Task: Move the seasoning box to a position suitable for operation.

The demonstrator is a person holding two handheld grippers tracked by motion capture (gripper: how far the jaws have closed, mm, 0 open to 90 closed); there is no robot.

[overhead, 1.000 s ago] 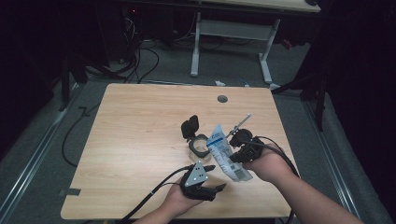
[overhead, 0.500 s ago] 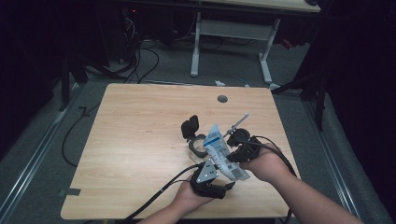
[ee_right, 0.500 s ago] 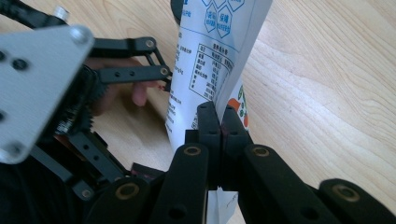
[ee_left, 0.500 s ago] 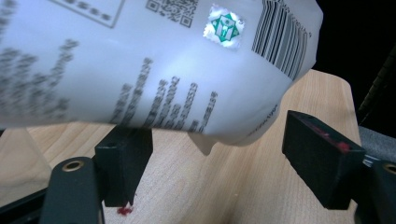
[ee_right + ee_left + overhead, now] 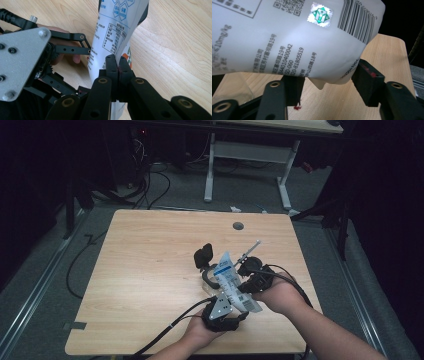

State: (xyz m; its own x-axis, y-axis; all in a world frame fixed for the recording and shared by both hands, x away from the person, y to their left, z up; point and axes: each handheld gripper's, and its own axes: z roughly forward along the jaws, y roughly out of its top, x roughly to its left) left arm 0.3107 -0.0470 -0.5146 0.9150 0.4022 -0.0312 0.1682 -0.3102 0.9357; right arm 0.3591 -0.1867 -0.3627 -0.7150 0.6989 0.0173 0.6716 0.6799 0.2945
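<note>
Showing, high view, lower centre: printed pouch (image 5: pixel 231 282) over the table (image 5: pixel 150 270), right gripper (image 5: pixel 248 279) clenched on it; left gripper view: left gripper (image 5: pixel 329 87) closing, jaws straddling the pouch's bottom corner, not yet pinching; right gripper view: pouch edge clamped; next, likely, left grip must finish closing.

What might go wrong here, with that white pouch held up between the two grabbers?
The right gripper pinches the pouch by a thin strip, so it may slip or tear if pulled. The left gripper has just been closing, its fingers either side of the pouch's bottom corner but not yet pressing; it may catch too little. The black clip close behind on the table might get knocked.
</note>
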